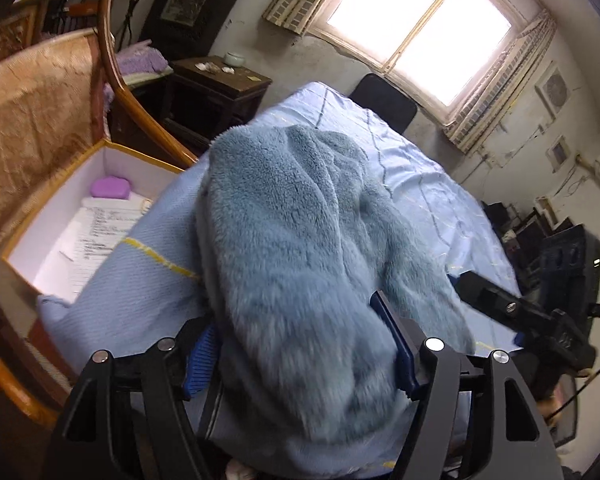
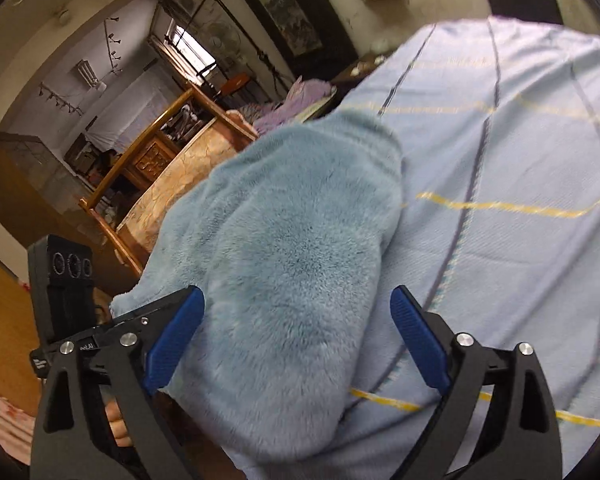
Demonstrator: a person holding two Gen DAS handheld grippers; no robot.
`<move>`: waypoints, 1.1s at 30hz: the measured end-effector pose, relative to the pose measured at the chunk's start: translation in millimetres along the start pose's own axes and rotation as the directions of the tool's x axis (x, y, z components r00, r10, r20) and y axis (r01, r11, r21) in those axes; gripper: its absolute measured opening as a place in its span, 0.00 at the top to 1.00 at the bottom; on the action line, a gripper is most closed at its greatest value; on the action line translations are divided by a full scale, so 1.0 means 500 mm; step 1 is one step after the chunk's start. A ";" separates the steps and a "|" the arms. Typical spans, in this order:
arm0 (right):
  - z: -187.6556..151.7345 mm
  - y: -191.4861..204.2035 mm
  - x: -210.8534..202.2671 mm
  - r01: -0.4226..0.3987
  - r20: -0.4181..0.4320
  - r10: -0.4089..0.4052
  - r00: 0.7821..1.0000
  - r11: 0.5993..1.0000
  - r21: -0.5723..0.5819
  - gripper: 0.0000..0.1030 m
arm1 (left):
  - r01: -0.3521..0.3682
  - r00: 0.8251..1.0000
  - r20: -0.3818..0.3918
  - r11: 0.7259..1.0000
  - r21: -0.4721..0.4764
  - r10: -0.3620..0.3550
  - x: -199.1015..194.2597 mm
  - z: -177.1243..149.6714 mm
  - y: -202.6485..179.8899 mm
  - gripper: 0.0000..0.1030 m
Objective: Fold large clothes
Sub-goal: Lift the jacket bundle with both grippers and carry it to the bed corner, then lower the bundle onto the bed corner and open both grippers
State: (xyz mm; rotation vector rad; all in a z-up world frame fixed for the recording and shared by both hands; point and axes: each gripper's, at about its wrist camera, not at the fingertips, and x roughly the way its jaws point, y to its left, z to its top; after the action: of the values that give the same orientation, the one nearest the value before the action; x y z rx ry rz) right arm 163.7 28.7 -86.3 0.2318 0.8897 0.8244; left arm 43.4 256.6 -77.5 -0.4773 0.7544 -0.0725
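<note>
A fluffy blue-grey fleece garment (image 1: 300,216) lies bunched in a long heap on the light blue striped bedsheet (image 1: 420,168). My left gripper (image 1: 296,352) straddles the near end of the heap. Its blue pads (image 1: 394,344) stand apart on either side of the thick pile without squeezing it. In the right wrist view the same garment (image 2: 284,248) fills most of the gap of my right gripper (image 2: 298,340). The fleece brushes the left pad (image 2: 176,340), while bare sheet (image 2: 520,160) shows beside the right pad. Both grippers are open.
A white-lined box (image 1: 80,216) with a sheet of paper and a purple object sits left of the bed, beside a padded wooden headboard (image 1: 32,120). A dark nightstand (image 1: 216,84) and a black chair (image 1: 384,100) stand beyond the bed. The other gripper's body (image 1: 520,312) is at the right.
</note>
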 end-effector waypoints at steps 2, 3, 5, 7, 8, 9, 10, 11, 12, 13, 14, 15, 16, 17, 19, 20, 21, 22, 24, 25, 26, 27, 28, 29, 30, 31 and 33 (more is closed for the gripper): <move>-0.008 0.012 -0.029 0.016 0.023 -0.016 1.000 1.000 -0.011 0.11 | -0.069 0.997 0.027 0.997 0.024 0.068 -0.030 -0.019 -0.016 0.31; -0.015 0.017 -0.041 0.031 0.032 -0.030 0.999 0.999 -0.019 0.11 | -0.111 0.993 0.052 0.993 0.037 0.109 -0.051 -0.030 -0.027 0.31; -0.025 0.031 -0.064 0.056 0.047 -0.054 0.997 0.998 -0.036 0.11 | -0.178 0.980 0.096 0.982 0.061 0.172 -0.087 -0.047 -0.051 0.28; -0.041 0.054 -0.095 0.070 0.071 -0.066 0.995 0.996 -0.063 0.11 | -0.270 0.954 0.157 0.959 0.081 0.256 -0.130 -0.068 -0.080 0.18; -0.047 0.059 -0.107 0.069 0.078 -0.064 0.995 0.995 -0.068 0.10 | -0.312 0.937 0.190 0.946 0.085 0.292 -0.150 -0.076 -0.091 0.12; -0.055 0.072 -0.126 0.063 0.093 -0.056 0.994 0.995 -0.074 0.09 | -0.357 0.915 0.233 0.930 0.087 0.329 -0.177 -0.088 -0.106 0.11; -0.061 0.084 -0.139 0.055 0.105 -0.047 0.993 0.995 -0.080 0.09 | -0.379 0.901 0.263 0.921 0.089 0.346 -0.197 -0.098 -0.114 0.08; -0.068 0.094 -0.153 0.048 0.118 -0.038 0.992 0.995 -0.089 0.09 | -0.392 0.890 0.289 0.915 0.092 0.352 -0.217 -0.107 -0.123 0.06; -0.077 0.108 -0.171 0.042 0.131 -0.029 0.991 0.994 -0.102 0.08 | -0.396 0.881 0.319 0.913 0.092 0.350 -0.242 -0.117 -0.136 0.05; -0.083 0.124 -0.186 0.039 0.143 -0.022 0.990 0.992 -0.118 0.08 | -0.398 0.873 0.342 0.913 0.090 0.347 -0.261 -0.125 -0.150 0.04; -0.091 0.136 -0.203 0.040 0.156 -0.019 0.988 0.990 -0.133 0.08 | -0.399 0.866 0.363 0.913 0.087 0.344 -0.278 -0.133 -0.159 0.04; -0.104 0.155 -0.225 0.047 0.179 -0.018 0.984 0.987 -0.155 0.07 | -0.406 0.855 0.387 0.909 0.088 0.345 -0.297 -0.141 -0.176 0.04; -0.109 0.169 -0.240 0.053 0.194 -0.019 0.981 0.984 -0.170 0.07 | -0.414 0.848 0.400 0.906 0.091 0.347 -0.307 -0.145 -0.187 0.04; -0.119 0.182 -0.256 0.060 0.213 -0.020 0.977 0.981 -0.186 0.06 | -0.429 0.835 0.423 0.898 0.099 0.353 -0.320 -0.154 -0.202 0.04; -0.142 0.211 -0.302 0.067 0.263 -0.007 0.965 0.973 -0.220 0.05 | -0.447 0.815 0.456 0.889 0.101 0.358 -0.339 -0.167 -0.228 0.04; -0.151 0.218 -0.326 0.067 0.282 0.001 0.960 0.970 -0.234 0.05 | -0.450 0.809 0.468 0.887 0.106 0.355 -0.348 -0.173 -0.241 0.04; -0.164 0.232 -0.353 0.077 0.316 0.009 0.949 0.963 -0.258 0.05 | -0.447 0.809 0.474 0.887 0.115 0.346 -0.350 -0.176 -0.246 0.04; -0.172 0.243 -0.372 0.093 0.342 0.006 0.940 0.957 -0.273 0.05 | -0.445 0.809 0.481 0.887 0.124 0.338 -0.354 -0.179 -0.251 0.04; -0.188 0.257 -0.406 0.134 0.402 -0.005 0.916 0.947 -0.292 0.05 | -0.459 0.797 0.501 0.878 0.139 0.337 -0.361 -0.189 -0.271 0.04; -0.195 0.261 -0.424 0.151 0.429 -0.011 0.903 0.943 -0.295 0.05 | -0.471 0.789 0.511 0.869 0.149 0.340 -0.361 -0.193 -0.278 0.04; -0.200 0.263 -0.437 0.171 0.454 -0.019 0.891 0.940 -0.294 0.05 | -0.486 0.781 0.520 0.859 0.159 0.346 -0.360 -0.197 -0.286 0.04; -0.200 0.261 -0.442 0.178 0.464 -0.023 0.886 0.939 -0.293 0.05 | -0.505 0.772 0.527 0.847 0.168 0.355 -0.358 -0.200 -0.295 0.04; -0.200 0.260 -0.446 0.189 0.474 -0.030 0.880 0.938 -0.291 0.05 | -0.520 0.764 0.532 0.836 0.174 0.364 -0.355 -0.202 -0.300 0.04; -0.198 0.258 -0.447 0.197 0.476 -0.041 0.878 0.938 -0.284 0.05 | -0.531 0.758 0.536 0.829 0.175 0.373 -0.351 -0.204 -0.302 0.04; -0.196 0.253 -0.446 0.207 0.477 -0.056 0.877 0.940 -0.270 0.05 | -0.542 0.751 0.538 0.822 0.173 0.382 -0.347 -0.205 -0.303 0.04; -0.194 0.246 -0.443 0.213 0.475 -0.069 0.877 0.943 -0.256 0.05 | -0.550 0.747 0.538 0.818 0.169 0.391 -0.343 -0.205 -0.303 0.04; -0.187 0.230 -0.429 0.237 0.467 -0.106 0.878 0.944 -0.231 0.05 | -0.553 0.746 0.533 0.817 0.164 0.398 -0.337 -0.205 -0.298 0.04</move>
State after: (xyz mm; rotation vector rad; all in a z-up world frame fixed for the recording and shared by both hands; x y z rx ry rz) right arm -45.9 -61.5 40.2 0.0824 0.3423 0.6795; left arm -133.1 122.7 31.9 0.0309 0.3415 0.4033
